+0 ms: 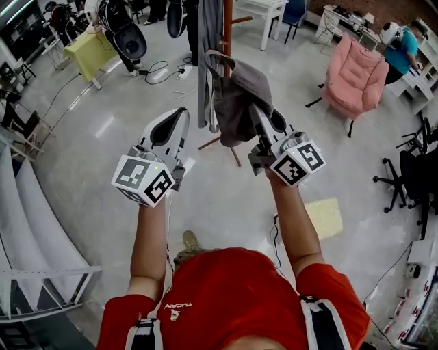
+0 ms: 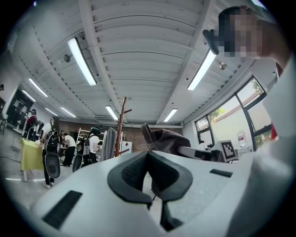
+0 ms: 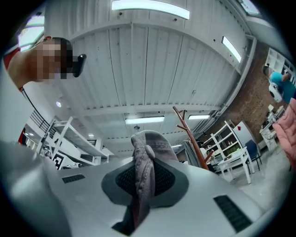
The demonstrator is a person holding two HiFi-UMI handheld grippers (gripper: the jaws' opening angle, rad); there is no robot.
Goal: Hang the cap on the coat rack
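A grey-brown cap [image 1: 239,96] hangs in the air, and my right gripper [image 1: 257,115] is shut on a fold of it. In the right gripper view the pinched cap fabric [image 3: 155,139] runs down between the right gripper's [image 3: 143,159] dark pads. The wooden coat rack [image 1: 227,34] stands just beyond the cap, with a grey garment [image 1: 205,61] hanging on it. The rack pole [image 3: 192,139] shows to the right of the cap. My left gripper [image 1: 179,122] is raised to the left of the cap, shut and holding nothing. Past the left gripper [image 2: 148,156] I see the cap [image 2: 169,139] and the rack [image 2: 121,125].
A pink armchair [image 1: 356,75] stands at the right, and a black office chair [image 1: 410,171] near the right edge. A yellow-covered table [image 1: 89,51] and floor cables [image 1: 161,72] lie at the back left. A white table [image 1: 263,10] is behind the rack. A pale mat [image 1: 325,217] lies on the floor.
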